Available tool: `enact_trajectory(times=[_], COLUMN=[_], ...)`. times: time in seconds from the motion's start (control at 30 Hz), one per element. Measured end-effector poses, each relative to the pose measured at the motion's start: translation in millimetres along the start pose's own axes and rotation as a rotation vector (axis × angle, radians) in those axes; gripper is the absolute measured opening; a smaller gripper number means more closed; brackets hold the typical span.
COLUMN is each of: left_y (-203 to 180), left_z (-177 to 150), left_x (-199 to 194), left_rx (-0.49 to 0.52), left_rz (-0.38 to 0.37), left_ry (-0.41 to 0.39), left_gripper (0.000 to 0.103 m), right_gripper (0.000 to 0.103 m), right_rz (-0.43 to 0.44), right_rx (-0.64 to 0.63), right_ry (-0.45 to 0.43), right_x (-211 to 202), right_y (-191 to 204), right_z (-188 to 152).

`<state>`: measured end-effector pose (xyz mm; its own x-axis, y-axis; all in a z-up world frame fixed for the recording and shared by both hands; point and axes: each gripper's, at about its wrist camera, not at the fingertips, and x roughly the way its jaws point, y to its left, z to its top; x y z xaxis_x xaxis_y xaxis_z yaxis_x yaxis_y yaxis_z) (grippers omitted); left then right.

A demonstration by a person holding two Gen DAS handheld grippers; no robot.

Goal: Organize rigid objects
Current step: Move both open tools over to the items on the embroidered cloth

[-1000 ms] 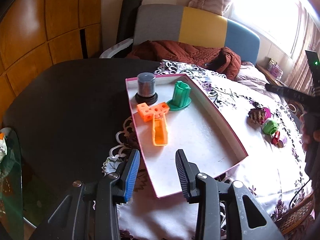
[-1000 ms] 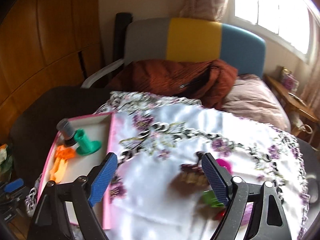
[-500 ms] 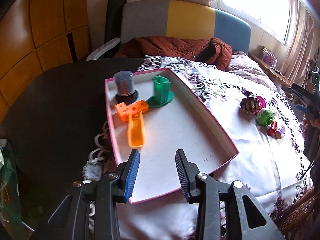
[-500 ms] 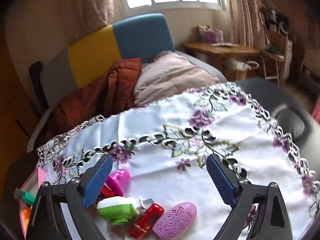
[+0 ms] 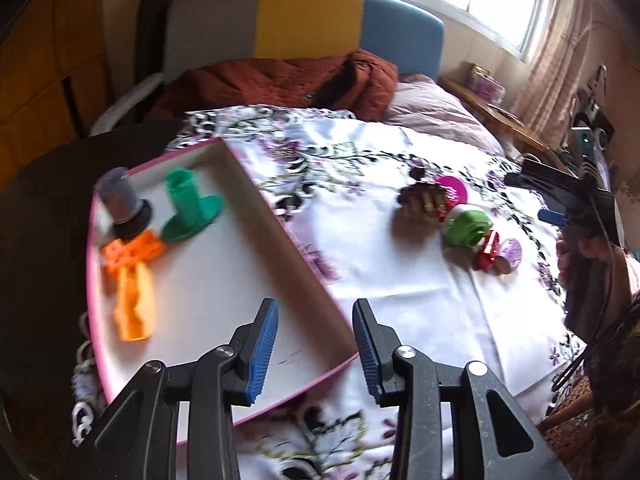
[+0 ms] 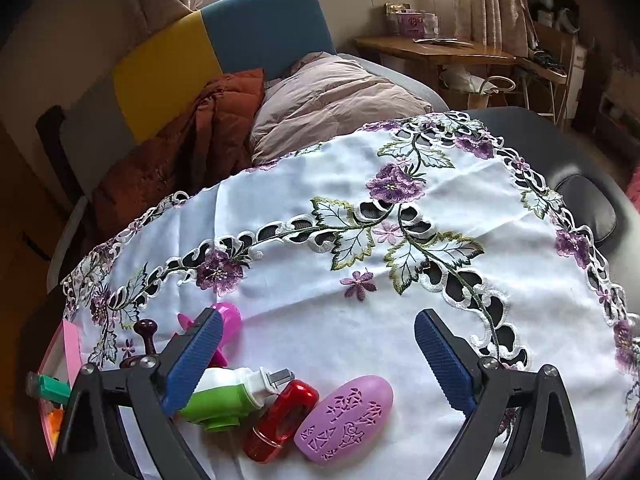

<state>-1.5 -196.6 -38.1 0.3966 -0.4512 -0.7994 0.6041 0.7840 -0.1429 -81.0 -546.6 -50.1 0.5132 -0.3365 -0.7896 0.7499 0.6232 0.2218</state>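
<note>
Tray: pink-rimmed white cardboard tray (image 5: 248, 200) at ten o'clock, holding toys.
Left tool (image 5: 316, 344): jaws just widened, empty.
Right tool (image 6: 316, 360): apart, empty, above purple oval soap-shaped piece (image 6: 344, 420).

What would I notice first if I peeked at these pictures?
Probably the bright toys: a small heap on the white flowery tablecloth, with a lilac oval piece, a shiny red one and a green-and-white one side by side. Next, the pink-edged tray on the left, holding orange, green and grey toys.
</note>
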Motion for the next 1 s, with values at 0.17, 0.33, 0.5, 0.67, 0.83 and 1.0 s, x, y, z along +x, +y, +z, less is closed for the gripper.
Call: enact_trajectory(times=[0.17, 0.33, 0.5, 0.67, 0.83, 1.0], left_y=[-26.3, -44.5, -53.8, -66.2, -79.7, -85.3], left_z=[12.1, 24.8, 41.7, 63.2, 85.3, 104.7], left_x=[15.2, 27.6, 43.6, 59.3, 88.8, 117.6], left_rx=[0.020, 0.037, 0.012, -0.003, -0.013, -0.040], left_rz=[-0.055, -0.090, -0.149, -0.199, -0.226, -0.233], left_ry=[0.015, 0.033, 0.059, 0.063, 0.087, 0.105], left_gripper=[0.042, 0.042, 0.051, 0.064, 0.074, 0.080], right_gripper=[0.098, 0.098, 0.098, 0.098, 0.098, 0.098], right_rz=[0.001, 0.008, 0.020, 0.032, 0.054, 0.070], right_rx=[0.024, 0.040, 0.038, 0.044, 0.059, 0.076], right_ry=[0.009, 0.007, 0.011, 0.018, 0.023, 0.038], right_x=[4.1, 4.9, 5.4, 5.8, 4.3, 7.1], right_y=[-4.5, -6.2, -4.6, -4.4, -5.6, -6.9], right_z=[3.0, 4.7, 5.0, 4.4, 3.2, 2.9])
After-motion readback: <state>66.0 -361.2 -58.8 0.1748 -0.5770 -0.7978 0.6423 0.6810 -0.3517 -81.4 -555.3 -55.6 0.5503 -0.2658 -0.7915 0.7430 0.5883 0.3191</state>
